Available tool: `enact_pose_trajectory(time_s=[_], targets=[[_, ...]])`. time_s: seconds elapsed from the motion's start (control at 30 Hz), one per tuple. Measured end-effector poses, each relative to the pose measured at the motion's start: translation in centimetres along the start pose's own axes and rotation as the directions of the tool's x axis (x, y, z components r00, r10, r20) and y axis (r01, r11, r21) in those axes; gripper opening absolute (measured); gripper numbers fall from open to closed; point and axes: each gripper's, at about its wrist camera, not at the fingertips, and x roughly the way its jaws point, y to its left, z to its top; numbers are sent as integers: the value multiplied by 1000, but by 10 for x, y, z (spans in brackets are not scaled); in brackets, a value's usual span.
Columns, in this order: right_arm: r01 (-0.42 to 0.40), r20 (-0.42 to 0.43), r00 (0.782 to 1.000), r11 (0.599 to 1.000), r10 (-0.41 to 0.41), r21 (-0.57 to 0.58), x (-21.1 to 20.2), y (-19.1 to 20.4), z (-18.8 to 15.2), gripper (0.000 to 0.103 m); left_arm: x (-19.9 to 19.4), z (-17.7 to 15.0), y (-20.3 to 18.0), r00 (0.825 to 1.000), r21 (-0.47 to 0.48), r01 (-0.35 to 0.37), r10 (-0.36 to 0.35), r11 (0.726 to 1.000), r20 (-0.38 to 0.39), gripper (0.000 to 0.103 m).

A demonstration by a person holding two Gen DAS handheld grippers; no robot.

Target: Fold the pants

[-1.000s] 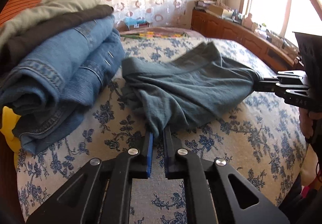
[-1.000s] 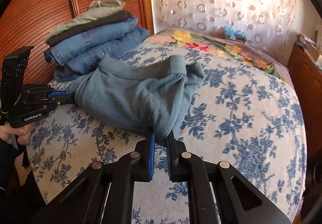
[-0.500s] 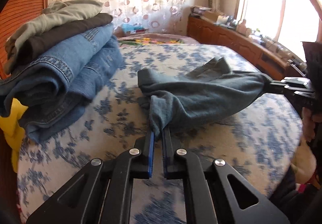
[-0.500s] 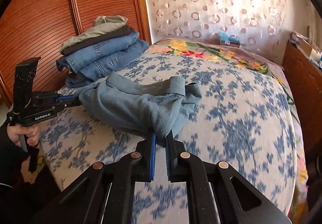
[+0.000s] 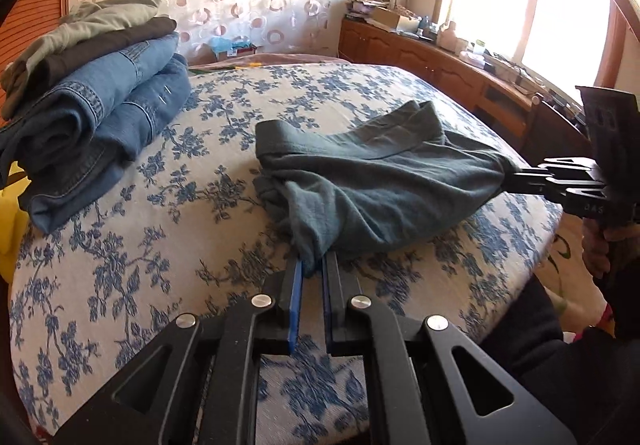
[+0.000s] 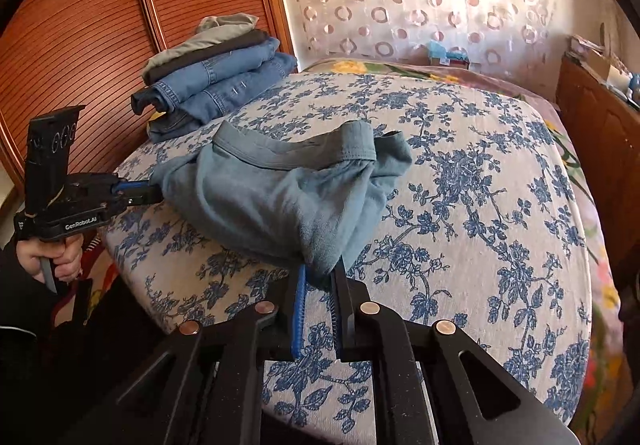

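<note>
We drag grey-blue pants [image 5: 372,181] nearer bed edge than second ago; now frame centre, clear of folded stack [image 5: 96,93] upper left. Left gripper [image 5: 312,273] and right gripper [image 6: 320,277] both clamped on fabric. Spreading flat comes next, we judge.

My left gripper [image 5: 311,269] is matte black with blue pads and round silver screws at lower centre. At left of the right-wrist frame, white "GenRobot.AI" lettering marks its body; my sleeve [image 6: 24,309] there is dark.

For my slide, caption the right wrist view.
Both grippers pinch grey-blue pants on floral bed.
</note>
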Motion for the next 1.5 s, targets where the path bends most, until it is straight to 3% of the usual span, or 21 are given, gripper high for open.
enact_pose_trajectory(time_s=[0.13,0.27,0.4,0.47,0.63,0.7,0.83,0.93,0.97,1.0,1.03,1.07,1.1,1.2,1.37,1.5], targets=[[17,24,1000,1000,-16,-13,-9,3,7,14,-10,2,0,1000,2,-22,22,1000,11,19],[28,62,998,999,-26,-23,-22,6,12,15,-18,10,5,999,-14,-38,38,999,37,52],[54,90,995,998,-51,-29,-27,7,14,32,-17,18,12,998,-32,-41,43,999,53,66],[64,101,993,998,-61,-23,-26,6,17,38,-15,21,12,996,-38,-57,59,998,63,66],[61,85,995,998,-60,-11,-3,-1,25,38,-2,28,10,997,-32,-40,42,999,66,65],[62,64,996,998,-61,-7,11,-3,28,38,7,29,8,998,-25,-38,40,999,45,55],[69,10,998,997,-69,16,39,-10,33,38,19,28,7,999,-20,-42,43,999,9,50],[61,-22,998,997,-60,36,55,-13,38,28,23,24,8,999,-29,-33,33,999,-1,46],[52,-28,998,998,-51,41,59,-14,38,21,24,23,8,1000,-33,-28,28,999,-3,42],[44,-28,999,998,-43,46,61,-15,40,7,24,22,9,1000,-35,-24,24,999,-5,38],[24,-32,999,998,-22,50,63,-15,41,6,24,21,9,1000,-36,-19,19,999,-8,35],[24,-22,1000,998,-23,50,62,-15,41,4,25,20,8,1000,-34,-12,12,999,-14,26],[37,3,999,998,-37,52,59,-16,43,3,25,18,8,1000,-32,-10,9,999,-16,18],[69,65,995,992,-76,108,46,-26,43,3,23,16,9,999,-39,-33,33,999,-7,11],[84,24,996,991,-87,108,57,-28,43,3,22,14,14,999,-53,-43,43,998,-9,10],[82,38,996,992,-86,101,53,-24,46,8,17,18,17,1000,-68,-28,28,997,7,11]])
